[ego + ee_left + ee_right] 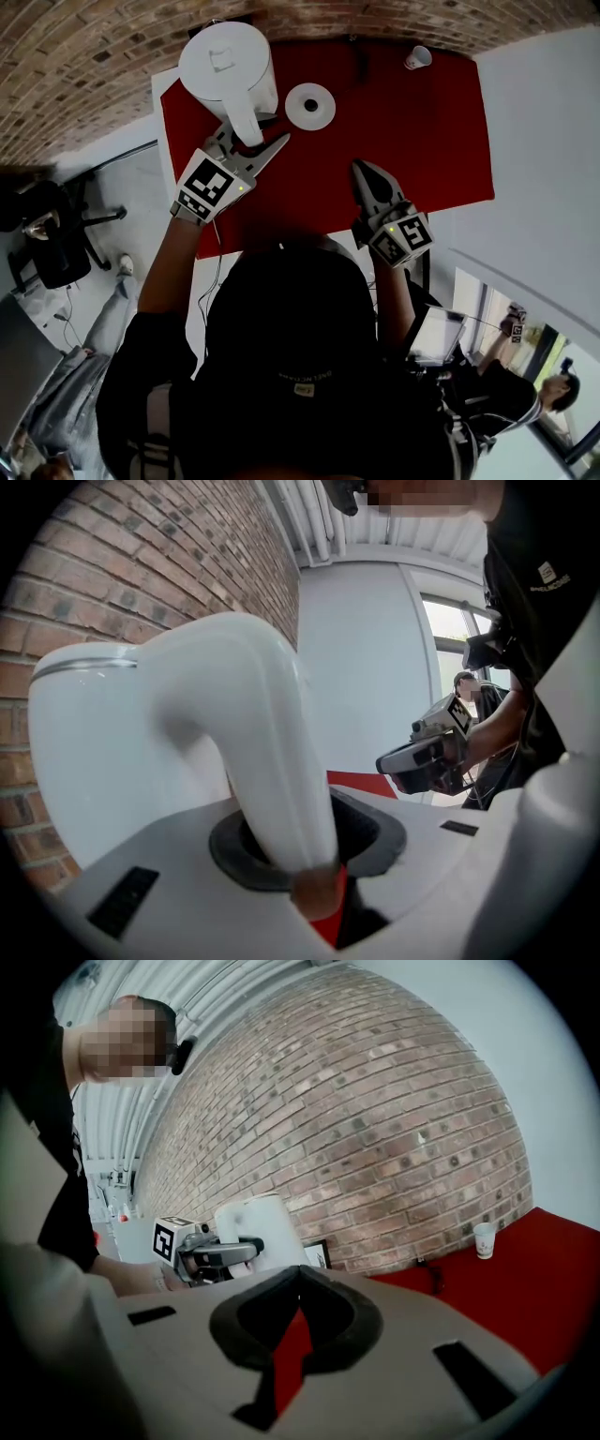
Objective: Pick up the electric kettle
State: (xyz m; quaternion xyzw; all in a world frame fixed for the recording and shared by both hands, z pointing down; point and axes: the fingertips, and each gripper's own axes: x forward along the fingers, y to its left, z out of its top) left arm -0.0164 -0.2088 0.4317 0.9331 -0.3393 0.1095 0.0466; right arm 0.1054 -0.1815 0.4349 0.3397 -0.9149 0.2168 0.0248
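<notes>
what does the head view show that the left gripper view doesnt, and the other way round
Only the head view: the round white kettle base, the small white paper cup and the black office chair.
Only the left gripper view: the ribbed white ceiling, and the dark pads of the left gripper closed on the kettle's curved white handle.
Both: the white electric kettle, the shut, empty right gripper, the red tabletop and the brick wall.
</notes>
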